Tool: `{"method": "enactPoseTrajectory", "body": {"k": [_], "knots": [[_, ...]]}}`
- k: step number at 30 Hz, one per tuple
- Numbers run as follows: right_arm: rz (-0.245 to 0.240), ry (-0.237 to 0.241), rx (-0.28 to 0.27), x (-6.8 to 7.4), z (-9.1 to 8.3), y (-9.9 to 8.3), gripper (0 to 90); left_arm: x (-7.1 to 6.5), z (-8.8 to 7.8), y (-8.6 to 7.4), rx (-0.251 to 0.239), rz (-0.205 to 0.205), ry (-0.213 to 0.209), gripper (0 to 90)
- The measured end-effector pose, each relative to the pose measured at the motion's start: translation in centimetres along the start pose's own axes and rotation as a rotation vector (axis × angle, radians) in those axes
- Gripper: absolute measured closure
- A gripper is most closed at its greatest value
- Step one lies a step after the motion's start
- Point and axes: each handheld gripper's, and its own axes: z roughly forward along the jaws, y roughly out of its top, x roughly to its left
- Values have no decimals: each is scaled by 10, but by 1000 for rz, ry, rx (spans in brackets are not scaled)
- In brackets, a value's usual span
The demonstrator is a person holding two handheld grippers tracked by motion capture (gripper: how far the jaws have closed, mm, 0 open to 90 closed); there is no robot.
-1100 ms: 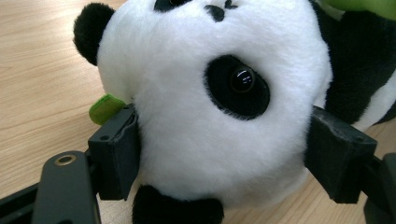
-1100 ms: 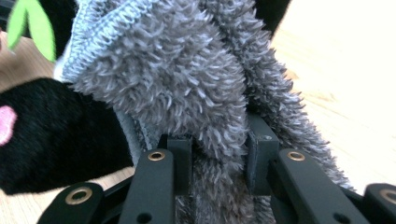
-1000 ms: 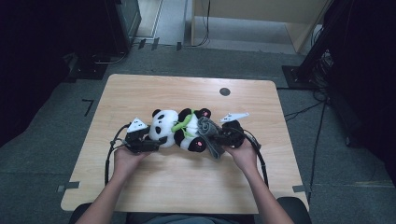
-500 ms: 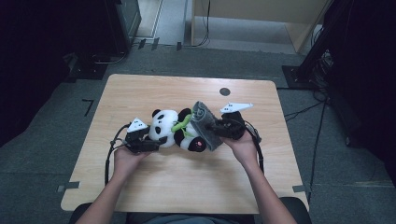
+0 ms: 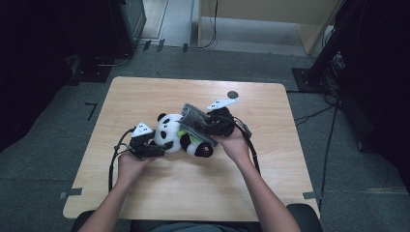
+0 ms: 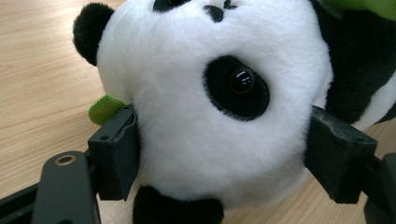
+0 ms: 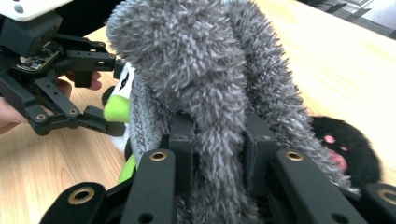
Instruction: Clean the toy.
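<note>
Starting from the right gripper [image 7: 219,140], we are seeing its jaws clamped on a fold of the grey fuzzy cloth [image 5: 196,123], having just been easing slightly with the cloth between them. We are reading the cloth's long axis as running diagonally above the plush panda [image 5: 181,137], which is lying on its side mid-table [image 5: 145,92]. Beyond it, the left gripper [image 6: 224,154] is clamping the panda's head, so the right hand is the nearer for drawing the cloth over the toy.
</note>
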Motion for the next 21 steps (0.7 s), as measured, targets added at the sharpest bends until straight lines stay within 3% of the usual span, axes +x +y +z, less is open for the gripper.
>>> {"method": "enactPoseTrajectory", "body": {"k": [6,21], "knots": [[12,3,1,-3,6,-5,714,-1,0,0,0,1,2,209],[30,-10,13,-11,-8,-27,724,0,0,0,1,6,-3,208]]}}
